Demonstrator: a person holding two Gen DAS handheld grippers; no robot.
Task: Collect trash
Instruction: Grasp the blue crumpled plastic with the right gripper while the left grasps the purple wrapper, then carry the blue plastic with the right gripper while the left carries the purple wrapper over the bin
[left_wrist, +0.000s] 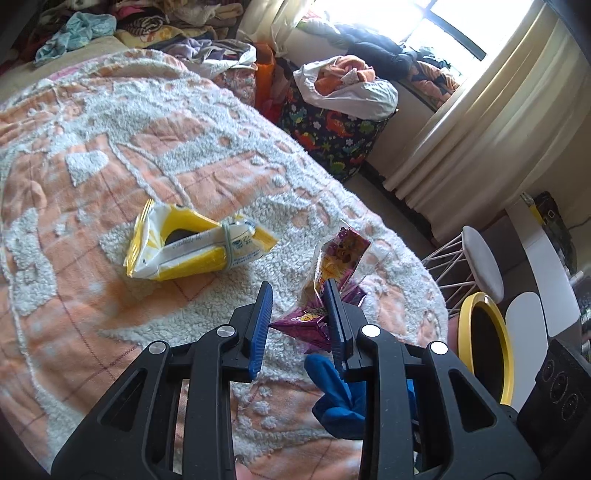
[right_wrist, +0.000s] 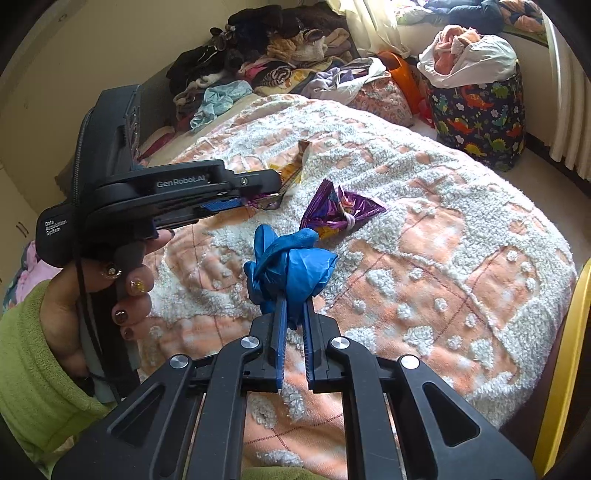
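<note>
Left wrist view: my left tongs (left_wrist: 298, 295) grip the purple wrapper (left_wrist: 334, 280) near the bed's (left_wrist: 110, 155) right edge; a yellow packet (left_wrist: 192, 240) lies on open blanket beyond.

Right wrist view: my right tongs (right_wrist: 293, 306) are clamped on a blue glove (right_wrist: 291, 266). Only here a second purple wrapper (right_wrist: 340, 212) appears.

Bed with orange-and-white tufted blanket (left_wrist: 155, 122), as I see it: yellow-white packet (left_wrist: 192, 243) left of centre, purple wrapper (right_wrist: 340, 214) mid-frame, clothes heap (right_wrist: 266, 62) at upper left.
</note>
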